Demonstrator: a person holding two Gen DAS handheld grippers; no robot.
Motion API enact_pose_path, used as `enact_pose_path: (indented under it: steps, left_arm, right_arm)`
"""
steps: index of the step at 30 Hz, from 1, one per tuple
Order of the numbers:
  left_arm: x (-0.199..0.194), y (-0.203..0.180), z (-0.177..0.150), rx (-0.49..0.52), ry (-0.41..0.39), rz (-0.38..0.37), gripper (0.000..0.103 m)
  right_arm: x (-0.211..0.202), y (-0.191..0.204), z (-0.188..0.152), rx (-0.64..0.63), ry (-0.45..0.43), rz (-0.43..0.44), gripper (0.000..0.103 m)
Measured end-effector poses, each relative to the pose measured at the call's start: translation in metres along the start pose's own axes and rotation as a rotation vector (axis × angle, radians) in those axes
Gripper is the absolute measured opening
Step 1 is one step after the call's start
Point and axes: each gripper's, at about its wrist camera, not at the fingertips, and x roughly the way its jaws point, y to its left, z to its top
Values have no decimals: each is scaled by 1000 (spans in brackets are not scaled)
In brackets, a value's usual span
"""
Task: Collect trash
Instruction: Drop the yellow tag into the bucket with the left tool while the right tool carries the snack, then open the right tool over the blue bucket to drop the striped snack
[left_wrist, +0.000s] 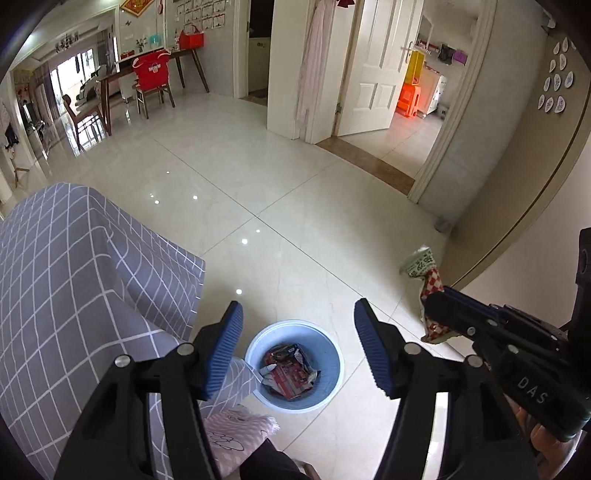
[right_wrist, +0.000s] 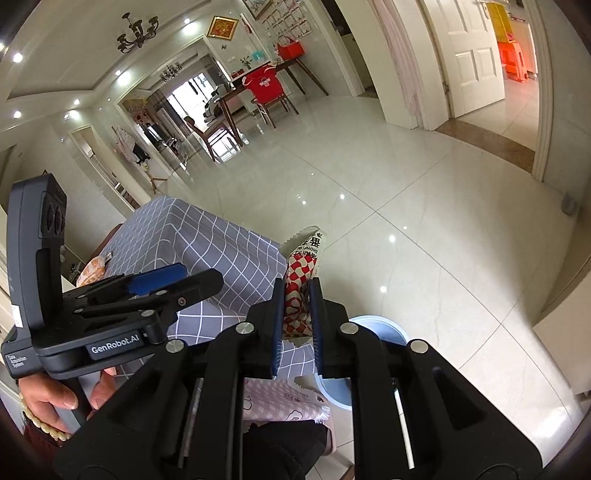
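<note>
My left gripper (left_wrist: 298, 310) hangs open over a light blue bin (left_wrist: 332, 356) on the white tile floor, with nothing between its blue pads. Crumpled red wrappers (left_wrist: 290, 371) lie inside the bin. To its right, my right gripper (left_wrist: 430, 306) is shut on a red-and-white checked snack wrapper (left_wrist: 430, 280) whose printed white end sticks up. In the right wrist view the wrapper (right_wrist: 304, 258) stands pinched between the right gripper (right_wrist: 297, 286) pads, the bin rim (right_wrist: 384, 326) peeks out just behind them, and the left gripper (right_wrist: 184, 280) sits at the left in a person's hand.
A grey checked cloth (left_wrist: 74, 277) drapes over furniture at the left, touching the bin's side. A pink patterned cloth (left_wrist: 236, 432) lies below it. A beige wall (left_wrist: 517, 221) and doorway stand on the right. A dining table and chairs (left_wrist: 147, 85) stand far back.
</note>
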Motion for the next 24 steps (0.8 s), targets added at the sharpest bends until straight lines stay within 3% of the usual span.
enact_pose_path:
  steps: [21,22,23,24]
  left_arm:
    - [-10,27,1,-5,-32,94,73]
    - [-9,27,2,-7,-34,98,73]
    - [-9,29,2,-9,-36,102,74]
    - [-9,31,2,-10,-36,104,74]
  right_arm:
    - [30,5,8,-26,14,9,16]
    - [31,6,9,-26,7,5,26]
    - [33,7,10,-26,4,-5,50]
    - [35,6,10,-24,-2,-28,61]
